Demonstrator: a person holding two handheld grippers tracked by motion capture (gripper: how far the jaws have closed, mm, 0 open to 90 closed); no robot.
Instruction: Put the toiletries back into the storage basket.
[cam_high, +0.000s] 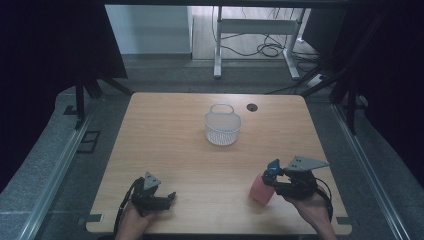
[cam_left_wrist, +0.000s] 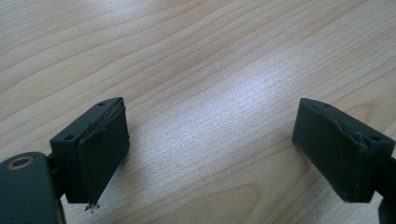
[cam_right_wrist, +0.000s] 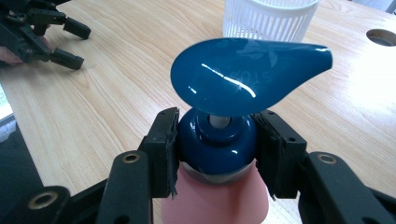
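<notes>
- Pale wood-grain table (cam_high: 170, 130) stands on a grey floor, with dark curtains at either side and a white metal frame and loose cables on the floor beyond its far edge.
- A round cable hole (cam_high: 252, 107) sits in the table near the far edge, right of centre.
- A white mesh basket (cam_high: 222, 127) with a loop handle stands upright just beside that hole, a little toward the middle of the table; in the right gripper view its slotted wall (cam_right_wrist: 268, 18) rises beyond the bottle.
- The right gripper (cam_high: 274, 178) is near the table's near right corner, held in the person's right hand (cam_high: 311, 204), its grey three-cornered plate on top.
- In the right gripper view the right gripper (cam_right_wrist: 217, 151) is clamped on the dark blue collar of a pump bottle (cam_right_wrist: 219, 135), one black pad touching each side of the collar.
- The pump bottle (cam_high: 263, 187) has a pink body and a glossy blue pump head; in the high view it leans, its base on the table near the near edge.
- The left gripper (cam_high: 170, 197) lies near the table's near left corner, held in the person's left hand (cam_high: 132, 220).
- In the left gripper view the left gripper (cam_left_wrist: 210, 149) has its jaws spread wide apart, with bare wood between them and nothing held.
- The two grippers are well apart along the near edge.
</notes>
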